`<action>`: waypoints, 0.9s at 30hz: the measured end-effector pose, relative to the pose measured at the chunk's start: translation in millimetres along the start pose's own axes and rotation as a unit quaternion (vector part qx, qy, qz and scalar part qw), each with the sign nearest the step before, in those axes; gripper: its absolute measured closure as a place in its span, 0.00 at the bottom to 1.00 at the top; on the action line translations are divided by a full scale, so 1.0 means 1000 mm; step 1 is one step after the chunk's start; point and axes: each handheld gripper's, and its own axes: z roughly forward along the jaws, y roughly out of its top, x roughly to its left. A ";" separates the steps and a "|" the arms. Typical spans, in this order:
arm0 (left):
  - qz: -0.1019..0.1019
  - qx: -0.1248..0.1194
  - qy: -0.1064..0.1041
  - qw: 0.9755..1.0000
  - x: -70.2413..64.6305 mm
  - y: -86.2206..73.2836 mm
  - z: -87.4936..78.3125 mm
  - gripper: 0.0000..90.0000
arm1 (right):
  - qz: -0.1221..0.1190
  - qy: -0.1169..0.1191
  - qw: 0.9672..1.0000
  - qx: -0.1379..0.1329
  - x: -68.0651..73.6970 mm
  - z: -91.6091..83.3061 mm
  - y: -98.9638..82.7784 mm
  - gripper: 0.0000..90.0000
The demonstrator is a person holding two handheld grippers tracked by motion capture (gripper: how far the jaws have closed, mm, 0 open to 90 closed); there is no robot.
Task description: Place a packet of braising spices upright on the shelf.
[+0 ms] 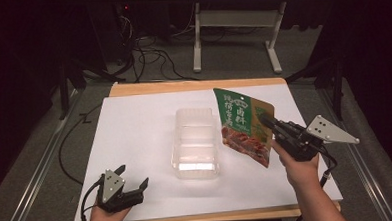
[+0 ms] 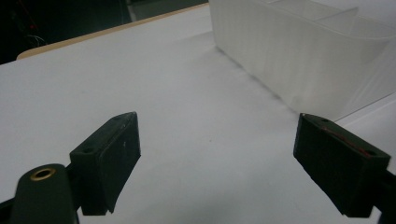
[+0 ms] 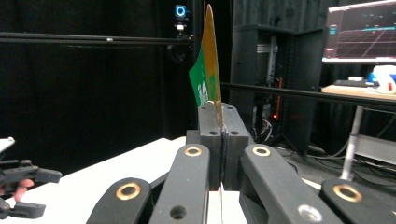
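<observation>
- Covering most of the counter [image 1: 135, 138]: a white sheet, wood edge showing at the far and near sides; plenty of bare room left of the tub, less on the right.
- Clear plastic tub [image 1: 195, 143], open top, sits mid-counter, lengthwise away from the person; probably the drop target.
- Green seasoning pouch [image 1: 244, 126] held off the counter, just right of the tub, tilted, lower corner hanging free.
- Right gripper [image 1: 265, 121] clamped tight on the pouch's right edge; the right gripper view shows the pouch edge-on between closed jaws, likely so it hangs flat for lowering in.
- Left gripper [image 1: 134, 177] rests near the front left corner, jaws wide apart, nothing in them, well clear of the tub.
</observation>
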 end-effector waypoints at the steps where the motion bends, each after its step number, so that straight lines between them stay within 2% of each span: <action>1: 0.000 0.000 0.000 1.000 0.000 0.000 0.000 0.17 | 0.000 0.003 1.000 -0.001 0.001 0.001 0.001 1.00; 27: 0.000 0.000 0.000 1.000 0.000 0.000 0.000 0.17 | 0.007 0.056 0.998 -0.016 0.029 0.037 0.005 1.00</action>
